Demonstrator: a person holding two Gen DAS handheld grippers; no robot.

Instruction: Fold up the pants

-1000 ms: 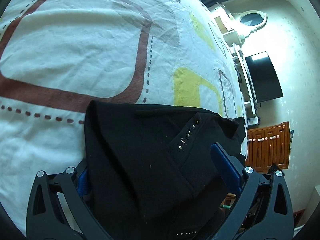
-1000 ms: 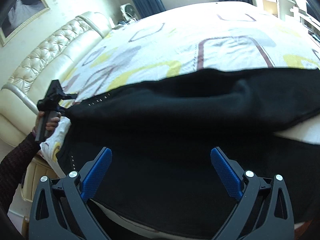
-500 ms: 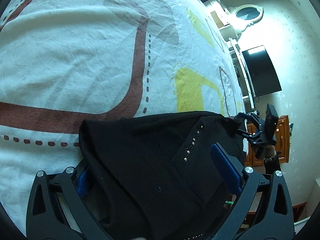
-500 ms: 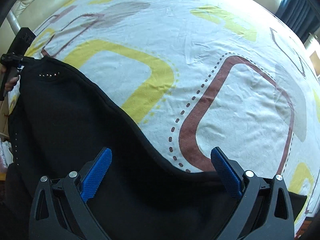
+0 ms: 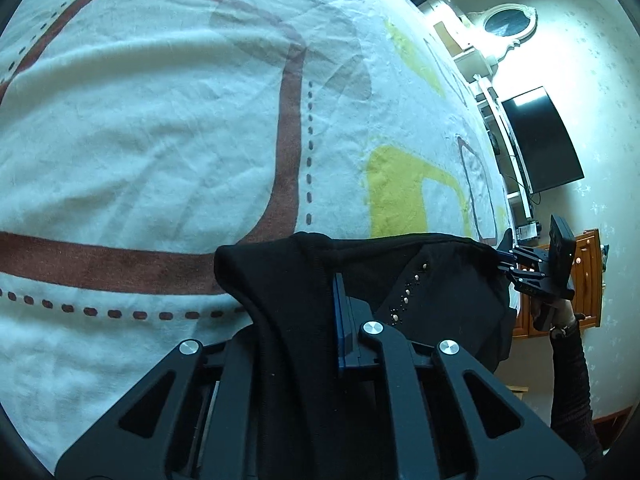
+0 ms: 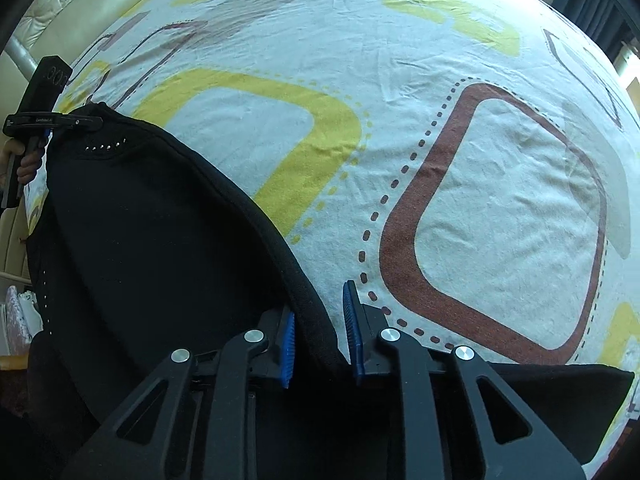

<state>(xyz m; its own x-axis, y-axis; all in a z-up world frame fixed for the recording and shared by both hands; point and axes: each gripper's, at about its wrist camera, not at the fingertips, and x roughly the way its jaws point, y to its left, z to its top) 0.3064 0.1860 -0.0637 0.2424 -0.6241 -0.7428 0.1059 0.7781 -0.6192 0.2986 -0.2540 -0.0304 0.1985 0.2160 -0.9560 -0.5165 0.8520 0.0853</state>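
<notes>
Here, at the bottom of the left wrist view, the left tool [image 5: 336, 312] is clamping a bunched corner of the black pants [image 5: 288, 304], its jaws having just closed on the cloth. In the right wrist view the right tool [image 6: 320, 332] is pinching the pants' thick hem [image 6: 308, 300], its jaws likewise just drawn in. Beyond them, the pants are lying along the lower edge of the patterned bedsheet [image 6: 400, 120]. Farther off, at right, a television [image 5: 540, 140] is hanging on the wall.
</notes>
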